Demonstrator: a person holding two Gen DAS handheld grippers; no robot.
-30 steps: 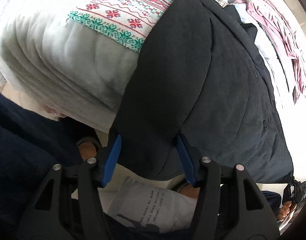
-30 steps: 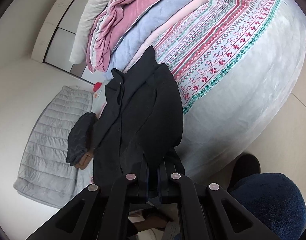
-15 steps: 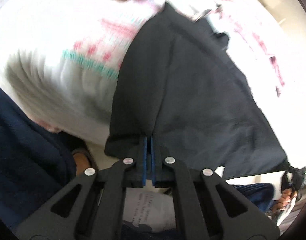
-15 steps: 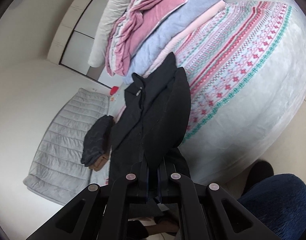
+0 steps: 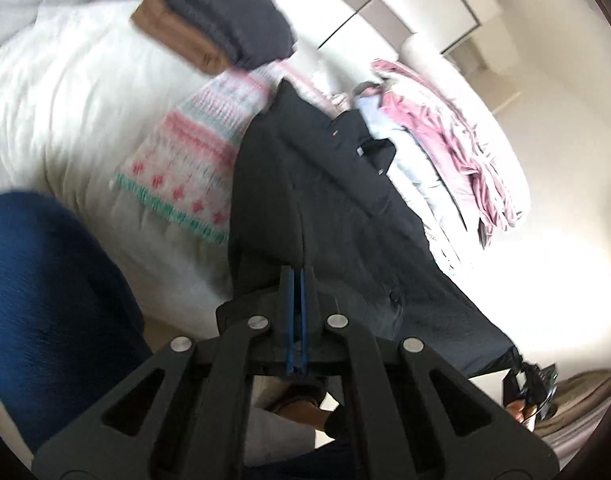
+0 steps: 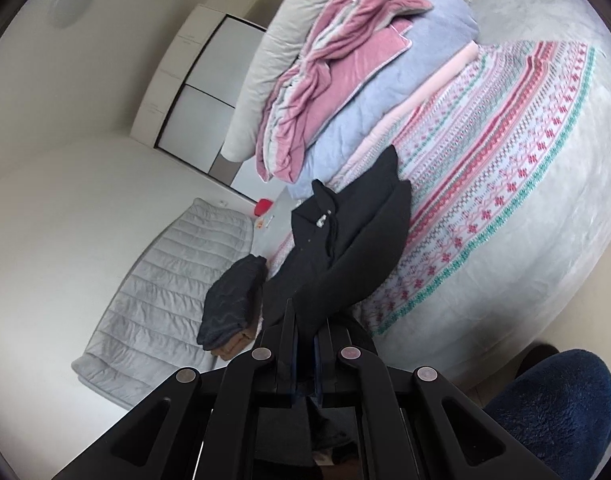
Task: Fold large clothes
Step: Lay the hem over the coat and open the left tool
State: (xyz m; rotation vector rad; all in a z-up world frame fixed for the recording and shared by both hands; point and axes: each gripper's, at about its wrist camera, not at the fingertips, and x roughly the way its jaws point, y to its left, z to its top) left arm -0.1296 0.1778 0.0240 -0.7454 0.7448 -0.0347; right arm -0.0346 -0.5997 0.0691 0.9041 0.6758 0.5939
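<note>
Left wrist: smooth black coat (image 5: 337, 216).

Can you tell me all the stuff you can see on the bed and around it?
black coat: one, black, draped over the bed edge, its hem pinched by both grippers
patterned blanket: one, white with red and green bands, spread on the bed
bed: one, pale grey cover, under everything
pink garment: one, pink, crumpled on top of the far pile
lilac blanket: one, pale lilac, under the pink garment
folded stack: one pile, dark grey knit over a brown piece, beside the coat
quilted grey pad: one, light grey, left of the stack
red object: one, small, too far to identify
wardrobe: one, white, against the wall
left gripper: shut on the coat
right gripper: shut on the coat
blue fuzzy sleeve: person's clothing, navy
</note>
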